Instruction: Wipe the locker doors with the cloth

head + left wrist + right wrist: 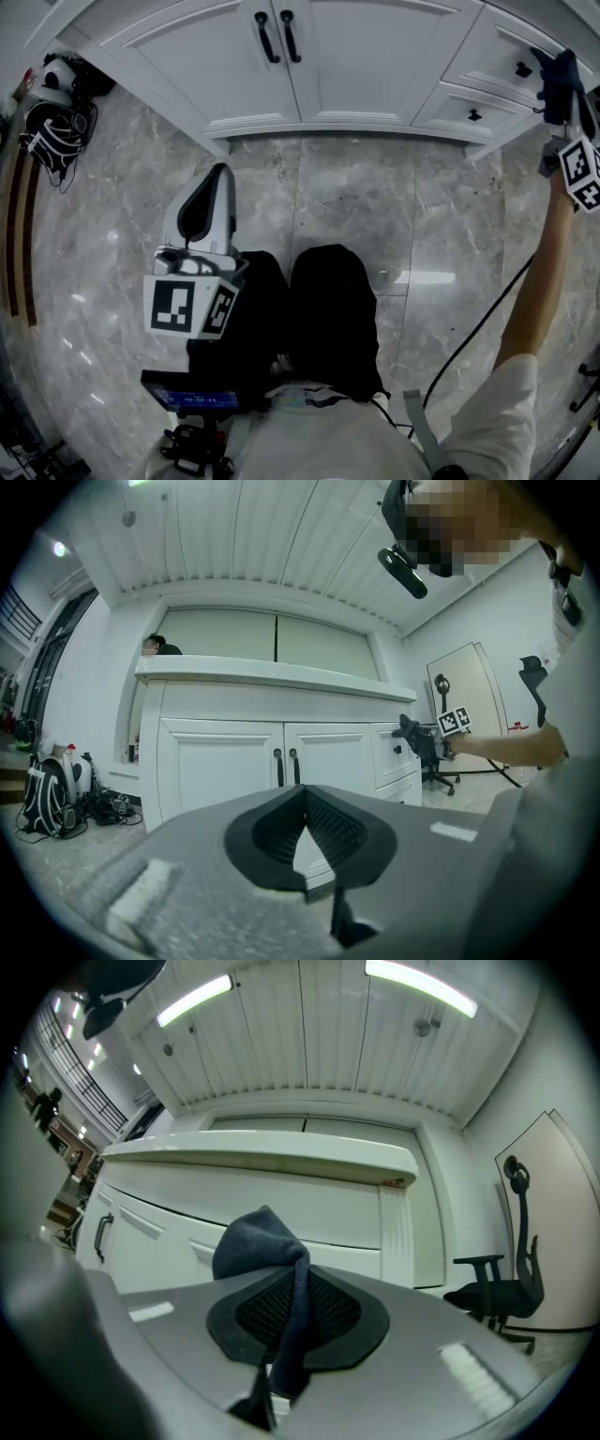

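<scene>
Nearest, the person's knees in dark matte cloth fill the bottom of the head view. Just left of them the left gripper points at the cabinet. It has a smooth pale shell and carries a cube of black-and-white squares. Its ribbed black pads meet at the tips with nothing between them.

Beyond lies the floor, glossy grey stone tiles with pale veins. Next come the two white doors, each a flat panel in a moulded frame, with slim black bar handles side by side at the seam.

To their right, at arm's reach, the right gripper is clamped on the cloth. The cloth is dark blue, soft and nappy, bunched into a rounded peak above the jaws, with a twisted tail hanging between the mesh pads. It sits up by the top drawer, beside its black knob; I cannot tell whether it touches.

Farthest off, a black backpack slumps left of the cabinet.
</scene>
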